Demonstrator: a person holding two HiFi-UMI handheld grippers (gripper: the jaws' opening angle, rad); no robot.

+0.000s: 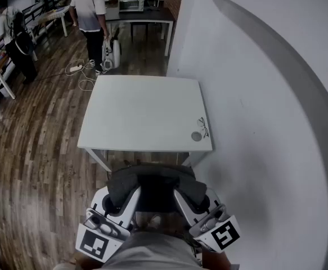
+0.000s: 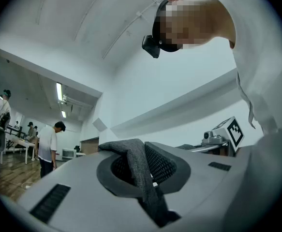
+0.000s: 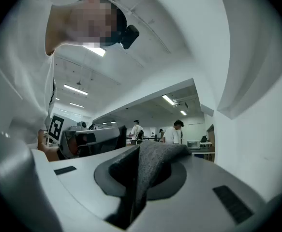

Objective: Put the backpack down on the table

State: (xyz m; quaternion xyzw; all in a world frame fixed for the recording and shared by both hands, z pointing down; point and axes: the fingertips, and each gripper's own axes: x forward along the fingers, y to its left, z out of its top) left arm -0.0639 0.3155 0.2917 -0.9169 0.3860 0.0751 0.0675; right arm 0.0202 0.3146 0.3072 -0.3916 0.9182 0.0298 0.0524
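The left gripper sits just short of the white table's near edge. Its jaws are all but closed and pinch a fold of grey fabric, which shows clamped between them in the left gripper view. That fabric belongs to the backpack. The backpack hangs dark and slumped between the two grippers on the person's side of the near edge, not yet over the table top. The right gripper, at the same edge and toward the table's right corner, has its jaws nearly together on another fold of the same material. Gripping at two points likely keeps the soft bag spread and level, so it can be carried forward and lowered flat rather than swinging.

Left of the table runs a wood floor, and a cable lies off its far-left corner. Beyond the far edge a person stands near a dark desk. The table top is bare except for a small round grey thing and a thin wiry item near its right front corner, both too small to identify. A plain white wall lies close along the table's right side.
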